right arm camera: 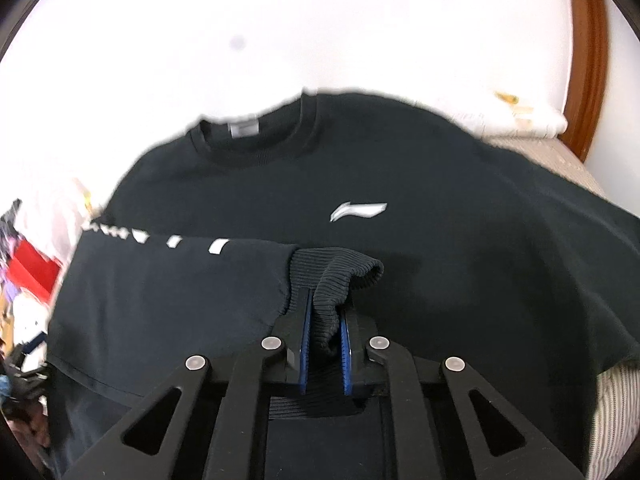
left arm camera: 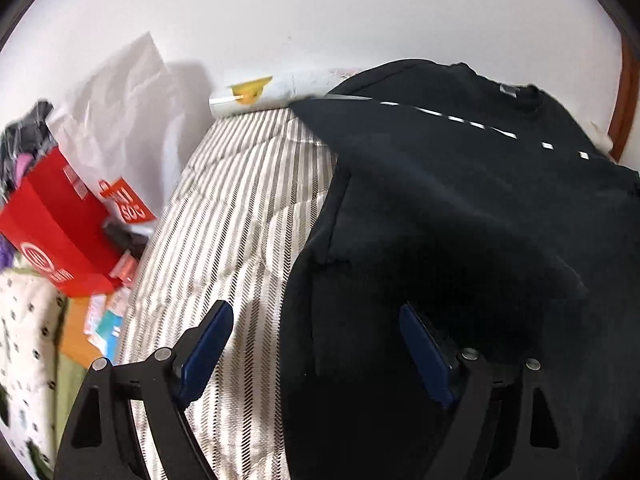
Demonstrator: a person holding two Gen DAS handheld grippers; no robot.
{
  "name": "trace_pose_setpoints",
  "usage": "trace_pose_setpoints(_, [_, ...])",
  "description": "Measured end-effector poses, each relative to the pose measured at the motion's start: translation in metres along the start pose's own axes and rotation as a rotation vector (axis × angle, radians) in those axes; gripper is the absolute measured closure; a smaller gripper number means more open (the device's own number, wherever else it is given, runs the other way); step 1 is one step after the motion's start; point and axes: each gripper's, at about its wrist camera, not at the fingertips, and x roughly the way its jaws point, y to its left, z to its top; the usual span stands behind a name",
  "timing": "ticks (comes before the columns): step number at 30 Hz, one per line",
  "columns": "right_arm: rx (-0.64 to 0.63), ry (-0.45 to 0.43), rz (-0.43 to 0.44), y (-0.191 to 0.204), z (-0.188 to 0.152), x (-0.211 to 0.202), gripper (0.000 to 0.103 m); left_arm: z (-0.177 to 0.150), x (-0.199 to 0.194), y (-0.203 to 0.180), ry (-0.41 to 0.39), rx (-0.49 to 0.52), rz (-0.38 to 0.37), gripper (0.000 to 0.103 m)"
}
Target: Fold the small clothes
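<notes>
Through the left wrist camera, the left tool [left arm camera: 316,340] hangs with its blue pads spread wide apart, nothing pressed between them. One pad sits over the striped bedcover [left arm camera: 248,208], the other over the dark body of the black sweatshirt [left arm camera: 460,208]. That garment lies spread on the bed, its neckline toward the white wall and a row of white dashes running along one sleeve. Off to the side sit a red box [left arm camera: 56,224] and a white plastic bag [left arm camera: 120,112], with a rolled white item [left arm camera: 256,94] against the wall.

Seen from the right wrist camera, the right tool [right arm camera: 326,332] is clamped on the ribbed cuff [right arm camera: 340,280] of a sleeve, the knit bunched between the two blue pads. The sleeve lies folded across the sweatshirt's front, just below the white chest logo [right arm camera: 358,211]. A grey label shows inside the collar [right arm camera: 256,136], and a wooden bed frame [right arm camera: 592,52] curves along the far edge.
</notes>
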Motion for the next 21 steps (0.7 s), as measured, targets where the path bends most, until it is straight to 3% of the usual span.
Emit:
trace_pose_setpoints(5, [0.025, -0.072, -0.057, -0.022, 0.013, -0.023, 0.091, -0.002, 0.008, 0.016, 0.023, -0.076, -0.057, 0.015])
trace_pose_setpoints(21, [0.137, 0.024, -0.161, -0.076, -0.009, -0.005, 0.091, -0.003, 0.007, 0.021, 0.022, -0.098, -0.043, 0.015])
